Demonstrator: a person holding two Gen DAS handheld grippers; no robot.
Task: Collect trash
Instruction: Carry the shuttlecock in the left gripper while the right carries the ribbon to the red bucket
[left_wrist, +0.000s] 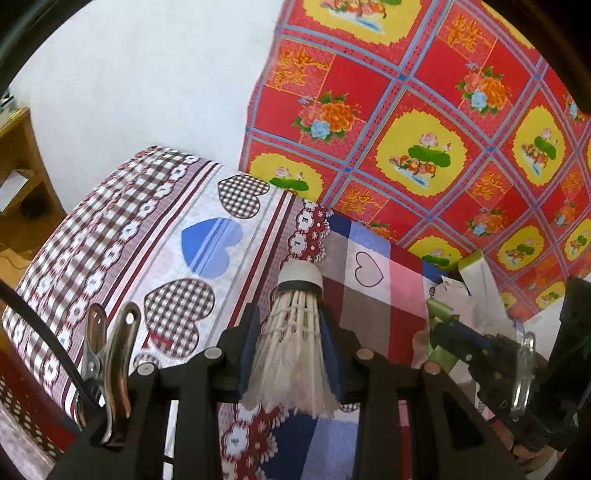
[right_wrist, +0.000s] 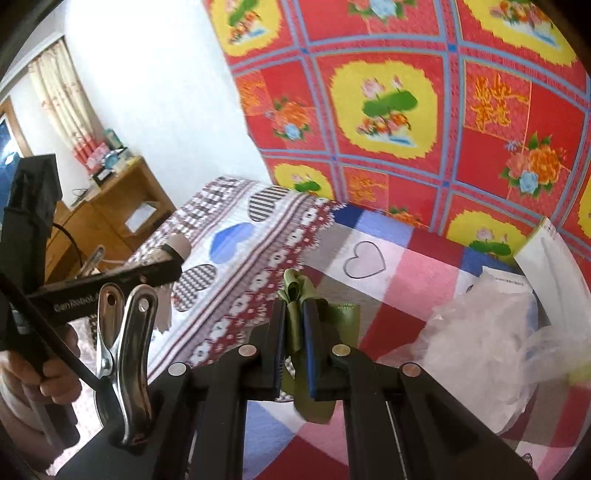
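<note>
You've got both pieces off the bed: left gripper (left_wrist: 291, 328) clamped on the white feather shuttlecock (left_wrist: 295, 332), right gripper (right_wrist: 294, 332) pinching the olive-green satin ribbon (right_wrist: 295, 317). The crumpled clear plastic bag (right_wrist: 480, 347) is yet to grab, and no bin in sight.

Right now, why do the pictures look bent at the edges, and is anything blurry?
Left wrist view: fisheye lens curves the red floral cloth; the white feather shuttlecock looks sharp in soft daylight. Right wrist view: same curving; the green satin ribbon is clear, the crumpled clear plastic bag slightly smeared.
</note>
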